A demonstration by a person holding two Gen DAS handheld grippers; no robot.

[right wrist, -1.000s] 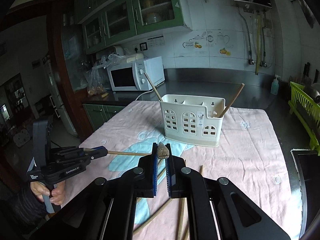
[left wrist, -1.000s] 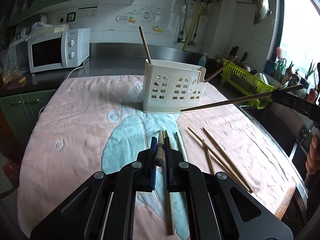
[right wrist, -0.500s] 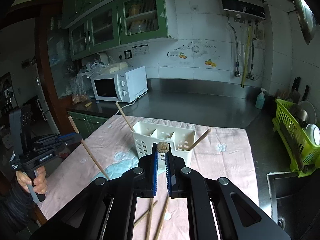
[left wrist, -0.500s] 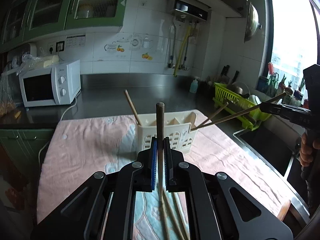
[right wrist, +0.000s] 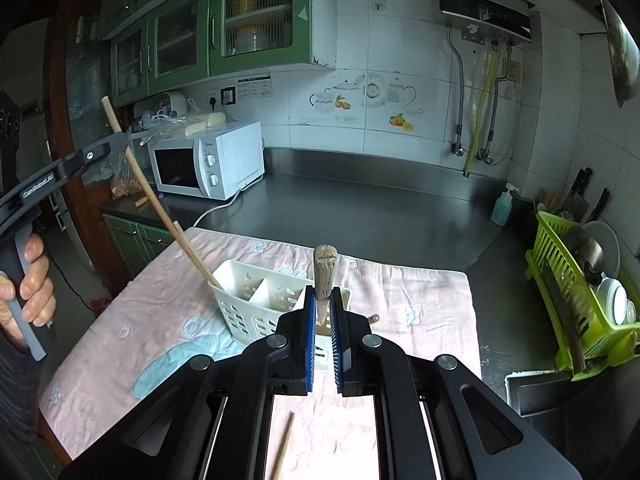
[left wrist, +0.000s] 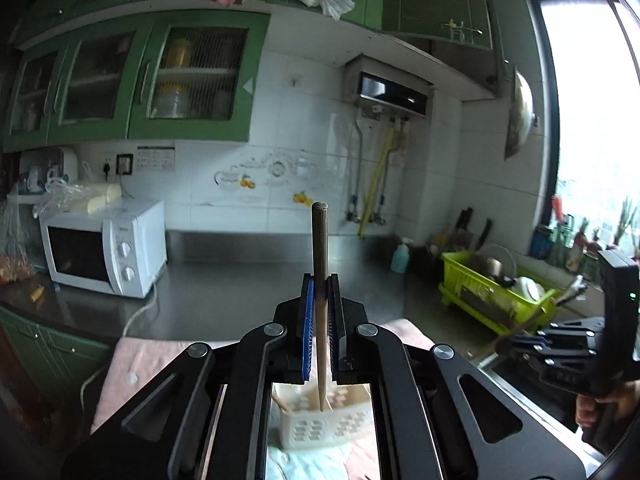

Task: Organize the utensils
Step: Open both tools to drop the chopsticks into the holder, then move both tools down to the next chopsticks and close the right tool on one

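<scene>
My left gripper [left wrist: 319,292] is shut on a wooden chopstick [left wrist: 319,280], held upright with its lower tip over the white utensil holder [left wrist: 320,426] below. In the right wrist view that chopstick [right wrist: 160,204] slants down into the left end of the holder [right wrist: 256,300]. My right gripper [right wrist: 322,308] is shut on another chopstick [right wrist: 325,276], seen end-on above the holder's right part. The right gripper also shows at the right of the left wrist view [left wrist: 560,344].
The holder stands on a pink and blue towel [right wrist: 160,320]. A loose chopstick [right wrist: 285,440] lies on the towel near me. A white microwave [right wrist: 208,160] sits at the back left, a green dish rack [right wrist: 580,300] at the right by the sink.
Both grippers have risen and tilted their chopsticks upright. The left chopstick's tip has come down into the holder's left end; the right chopstick now hangs over the holder.
</scene>
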